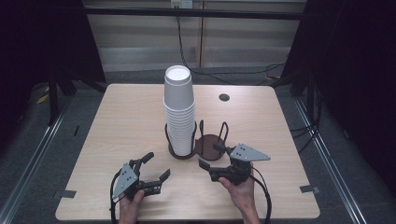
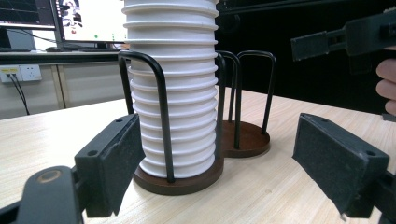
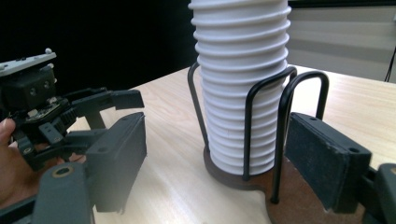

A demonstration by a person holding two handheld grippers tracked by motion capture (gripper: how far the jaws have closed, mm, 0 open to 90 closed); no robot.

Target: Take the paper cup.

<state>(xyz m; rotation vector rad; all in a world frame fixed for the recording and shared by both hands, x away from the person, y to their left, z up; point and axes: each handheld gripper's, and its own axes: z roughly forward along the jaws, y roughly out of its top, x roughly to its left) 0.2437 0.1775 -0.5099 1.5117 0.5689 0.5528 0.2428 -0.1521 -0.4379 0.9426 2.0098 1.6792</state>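
Cup stack [image 1: 179,109] in wire holder [image 1: 196,140], pale wood table [image 1: 116,126], dark curtains [image 1: 359,70]

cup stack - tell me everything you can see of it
The cup stack is a tall column of white nested cups, paper by the look of them, their rolled rims forming ridges down its side. It stands upright in the left ring of a dark two-ring holder, fenced by thin black wire loops, near the middle of the wooden table. The right ring is empty. Both tongs, left and right, are open and clear of it.
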